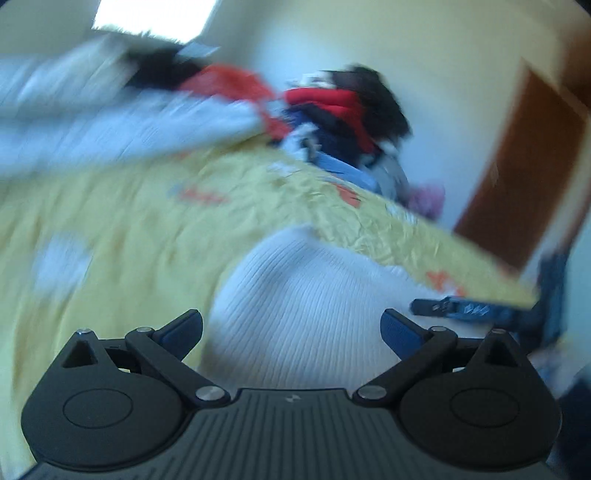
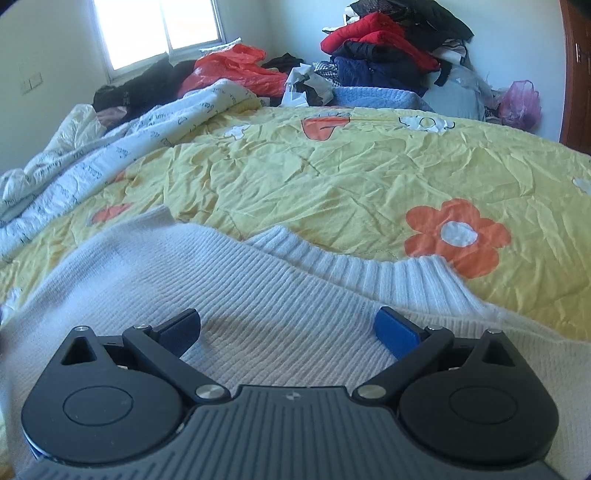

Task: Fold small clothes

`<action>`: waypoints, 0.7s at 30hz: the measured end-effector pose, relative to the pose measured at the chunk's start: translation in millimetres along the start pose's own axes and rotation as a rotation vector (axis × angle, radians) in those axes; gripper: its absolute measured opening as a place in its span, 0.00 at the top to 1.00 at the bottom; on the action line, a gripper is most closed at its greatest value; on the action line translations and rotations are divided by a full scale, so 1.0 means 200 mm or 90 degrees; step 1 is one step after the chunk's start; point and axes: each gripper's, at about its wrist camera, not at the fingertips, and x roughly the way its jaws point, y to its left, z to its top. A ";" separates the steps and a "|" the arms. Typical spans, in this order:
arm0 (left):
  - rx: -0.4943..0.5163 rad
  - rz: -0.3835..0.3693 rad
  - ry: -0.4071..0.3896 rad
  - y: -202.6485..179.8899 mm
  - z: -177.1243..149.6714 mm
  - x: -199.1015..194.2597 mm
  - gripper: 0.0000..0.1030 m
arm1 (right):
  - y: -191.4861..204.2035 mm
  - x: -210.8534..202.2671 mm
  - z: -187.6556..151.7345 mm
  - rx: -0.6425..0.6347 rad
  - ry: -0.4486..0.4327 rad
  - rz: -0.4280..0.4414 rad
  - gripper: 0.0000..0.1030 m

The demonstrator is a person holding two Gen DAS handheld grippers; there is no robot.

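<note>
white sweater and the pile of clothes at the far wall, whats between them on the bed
In the right wrist view, only the yellow flowered bedcover lies between the white sweater and the clothes pile.

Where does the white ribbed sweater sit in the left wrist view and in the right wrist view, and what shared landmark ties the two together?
Left wrist view: white ribbed sweater fills the lower centre, just beyond the open left tongs; blurred.
Right wrist view: the sweater spans the lower half, under and ahead of the open right tongs.
Shared landmark: the red garment on the clothes pile at the far wall.
</note>
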 end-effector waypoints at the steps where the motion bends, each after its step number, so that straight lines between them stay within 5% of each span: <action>1: -0.076 0.001 0.012 0.07 -0.03 -0.05 0.00 | -0.01 0.00 0.00 0.003 -0.001 0.003 0.04; 4: -0.261 -0.034 0.077 0.24 -0.11 -0.05 0.00 | -0.01 0.00 0.00 0.010 -0.004 0.008 0.03; 11: -0.368 -0.070 0.064 0.25 -0.05 0.16 0.04 | -0.03 -0.02 0.00 0.021 -0.010 0.017 0.04; 12: -0.368 -0.058 0.064 0.23 -0.04 0.19 0.11 | -0.03 -0.02 0.00 0.024 -0.011 0.018 0.04; 14: -0.342 -0.017 0.082 0.20 -0.03 0.24 0.64 | -0.03 -0.02 0.00 0.026 -0.012 0.020 0.04; 18: -0.315 0.000 0.089 0.19 -0.03 0.27 0.65 | -0.04 -0.02 0.00 0.033 -0.014 0.026 0.03; 21: -0.348 -0.032 0.094 0.22 -0.02 0.28 0.47 | -0.06 -0.02 0.00 0.044 -0.016 0.037 0.03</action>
